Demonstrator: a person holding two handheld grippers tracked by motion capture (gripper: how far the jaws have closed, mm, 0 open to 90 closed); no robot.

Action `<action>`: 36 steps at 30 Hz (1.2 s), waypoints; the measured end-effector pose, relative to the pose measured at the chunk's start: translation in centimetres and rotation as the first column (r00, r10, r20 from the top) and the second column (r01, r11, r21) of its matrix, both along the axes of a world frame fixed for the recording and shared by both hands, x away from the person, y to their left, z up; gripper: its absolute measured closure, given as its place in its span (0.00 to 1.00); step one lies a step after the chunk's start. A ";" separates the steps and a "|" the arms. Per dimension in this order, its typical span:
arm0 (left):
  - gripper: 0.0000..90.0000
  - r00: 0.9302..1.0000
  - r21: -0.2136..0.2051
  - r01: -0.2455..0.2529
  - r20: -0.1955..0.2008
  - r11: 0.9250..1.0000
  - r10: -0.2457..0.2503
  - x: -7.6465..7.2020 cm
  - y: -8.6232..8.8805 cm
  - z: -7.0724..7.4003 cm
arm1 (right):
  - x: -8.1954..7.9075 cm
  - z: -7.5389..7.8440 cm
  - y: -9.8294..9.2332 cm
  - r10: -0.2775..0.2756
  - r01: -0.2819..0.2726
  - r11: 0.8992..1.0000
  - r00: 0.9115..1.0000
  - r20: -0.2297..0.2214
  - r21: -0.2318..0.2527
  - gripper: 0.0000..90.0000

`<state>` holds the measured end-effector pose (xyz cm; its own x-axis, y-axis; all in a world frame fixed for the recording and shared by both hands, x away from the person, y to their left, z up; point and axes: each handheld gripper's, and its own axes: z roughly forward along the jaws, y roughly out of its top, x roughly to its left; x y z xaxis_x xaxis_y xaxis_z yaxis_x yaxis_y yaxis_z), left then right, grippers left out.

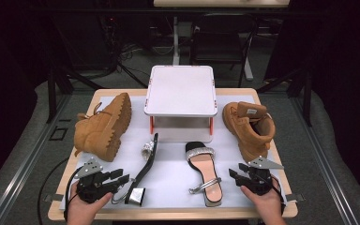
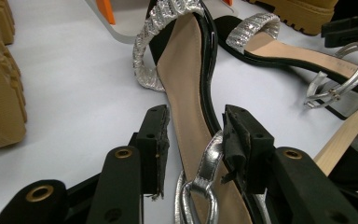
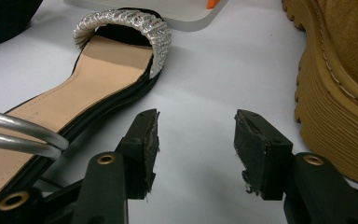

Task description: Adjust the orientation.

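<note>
You see two tan boots with ridged tan soles. Both sandals show beige insoles, black edges, glittering silver toe bands and shiny silver ankle straps. The small stand is white on orange legs. The table wears a white cover.

Left gripper view: the tilted sandal heel end is cut off by the bottom edge; contact between jaw pads and sole edges is indeterminate.
</note>
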<state>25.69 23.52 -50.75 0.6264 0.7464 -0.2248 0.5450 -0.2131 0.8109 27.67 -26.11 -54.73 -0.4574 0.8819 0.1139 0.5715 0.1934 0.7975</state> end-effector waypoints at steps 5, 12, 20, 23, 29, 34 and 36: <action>0.67 1.000 -0.003 0.006 0.005 1.000 -0.006 -0.2 -0.2 0.1 | 0.0 0.0 -0.1 -0.004 0.004 1.000 1.000 -0.002 0.005 0.55; 0.68 0.999 0.025 0.034 -0.004 0.999 -0.034 -0.3 -0.8 -0.1 | 0.0 0.0 -0.1 -0.001 0.001 1.000 1.000 -0.004 0.011 0.55; 0.78 0.997 0.030 0.074 -0.016 0.997 -0.073 -0.2 -1.2 -0.3 | 0.0 0.0 -0.1 0.000 0.000 1.000 1.000 -0.006 0.012 0.55; 0.82 0.996 0.035 0.084 -0.013 0.996 -0.084 -0.2 -1.5 -0.3 | 0.0 0.0 -0.1 0.000 0.000 1.000 1.000 -0.005 0.011 0.55; 0.86 0.995 0.026 0.098 -0.022 0.995 -0.098 -0.1 -1.6 -0.3 | 0.0 0.0 -0.1 -0.001 0.001 1.000 1.000 -0.004 0.014 0.54; 0.89 0.994 0.017 0.111 -0.023 0.994 -0.111 -0.1 -2.0 -0.2 | 0.0 0.0 -0.1 -0.002 0.002 1.000 1.000 -0.006 0.016 0.54; 0.89 0.993 0.013 0.112 -0.022 0.994 -0.112 -0.1 -2.1 -0.2 | 0.0 0.0 -0.1 -0.001 0.001 1.000 1.000 -0.006 0.019 0.54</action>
